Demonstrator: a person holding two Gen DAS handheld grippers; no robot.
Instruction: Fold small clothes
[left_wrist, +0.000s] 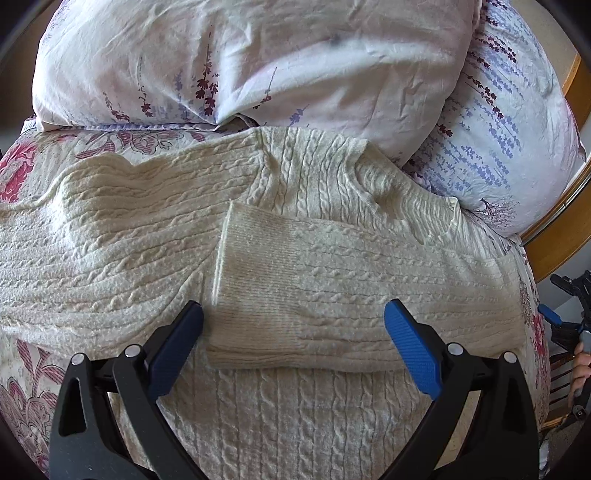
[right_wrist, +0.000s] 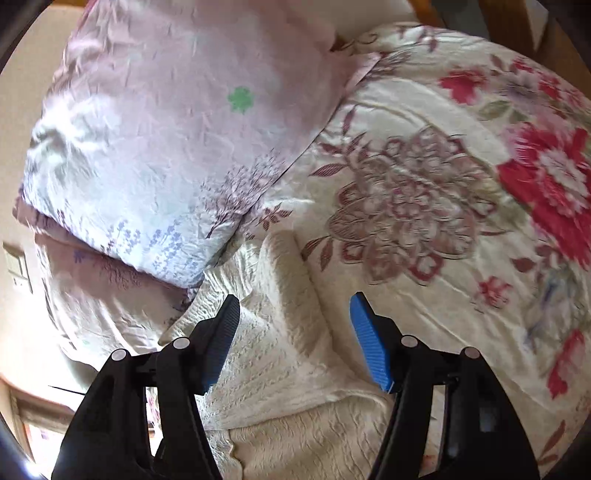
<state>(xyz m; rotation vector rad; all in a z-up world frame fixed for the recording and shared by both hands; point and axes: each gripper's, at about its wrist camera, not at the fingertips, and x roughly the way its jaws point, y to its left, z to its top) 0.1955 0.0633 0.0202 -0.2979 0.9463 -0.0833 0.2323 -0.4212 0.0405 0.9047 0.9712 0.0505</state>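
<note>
A cream cable-knit sweater (left_wrist: 303, 192) lies flat on the floral bedspread (left_wrist: 22, 166). One sleeve (left_wrist: 332, 295) is folded across its body, with the ribbed cuff at the middle. My left gripper (left_wrist: 293, 312) hovers just above that cuff, open, its blue pads either side of it and nothing pinched. In the right wrist view my right gripper (right_wrist: 293, 308) stands open above a folded part of the sweater (right_wrist: 280, 332), clear of the knit. The right gripper's blue pad (left_wrist: 550, 315) also shows at the far right edge of the left wrist view.
Two pillows in pale lavender-print cases (left_wrist: 258, 62) (left_wrist: 509, 147) lie right behind the sweater. A wooden bed frame (left_wrist: 561, 236) curves along the right. The bedspread with red and maroon flowers (right_wrist: 443, 206) spreads out to the right of the sweater. A person's fingers (left_wrist: 581, 365) hold the right tool.
</note>
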